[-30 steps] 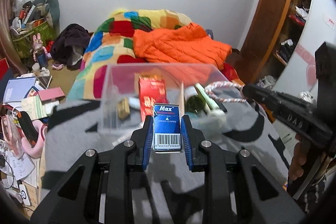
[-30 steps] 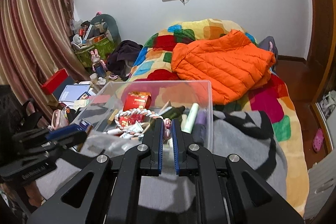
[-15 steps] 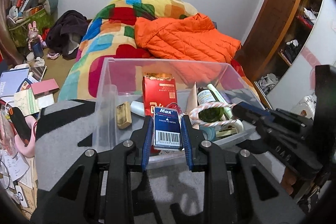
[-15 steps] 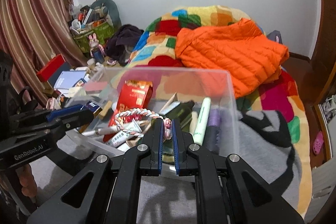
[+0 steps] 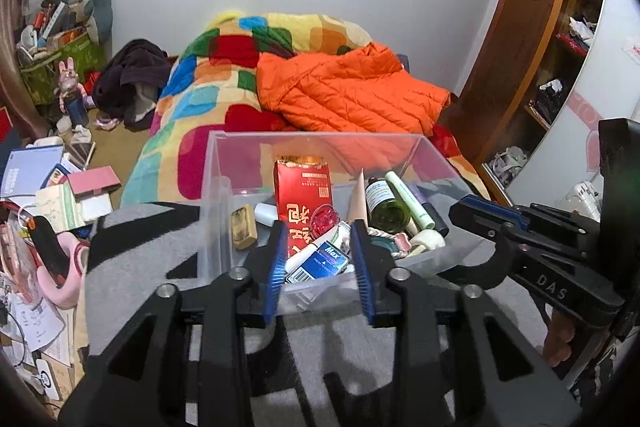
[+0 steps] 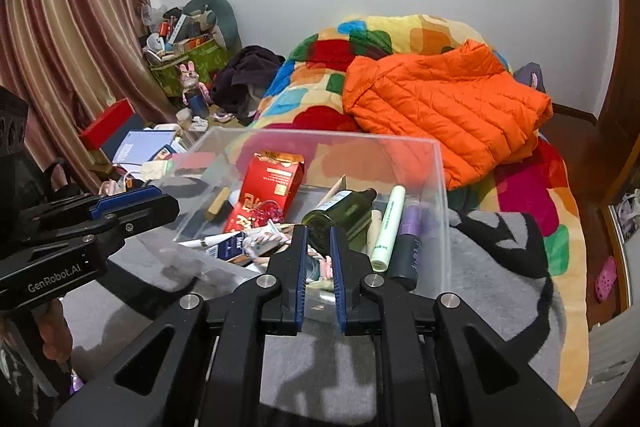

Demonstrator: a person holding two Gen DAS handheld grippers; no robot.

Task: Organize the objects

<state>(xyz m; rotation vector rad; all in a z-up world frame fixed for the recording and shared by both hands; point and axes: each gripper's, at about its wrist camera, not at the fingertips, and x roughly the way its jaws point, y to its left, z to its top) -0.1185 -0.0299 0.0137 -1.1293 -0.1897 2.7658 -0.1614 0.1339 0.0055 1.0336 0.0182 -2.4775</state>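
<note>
A clear plastic bin [image 5: 218, 195] [image 6: 438, 183] stands on a grey and black blanket. My left gripper [image 5: 319, 257] is open over the bin's near edge. The blue Max staple box [image 5: 320, 263] [image 6: 230, 247] lies loose in the bin between its fingers. My right gripper [image 6: 318, 255] is open by a narrow gap over the bin's near edge. The pink and white rope [image 5: 394, 237] [image 6: 320, 267] lies in the bin below it. A red packet [image 5: 302, 203] [image 6: 268, 191], a green bottle [image 6: 340, 217] and tubes also lie inside.
An orange jacket [image 6: 444, 107] lies on the colourful bedspread [image 5: 200, 99] behind the bin. Books and clutter [image 5: 48, 187] cover the floor at left. A wooden shelf unit [image 5: 560, 39] stands at right. A curtain [image 6: 68, 39] hangs at far left.
Both grippers moved forward to the bin. The left one opened and dropped the staple box into it. The right one opened slightly and the rope now lies in the bin.
</note>
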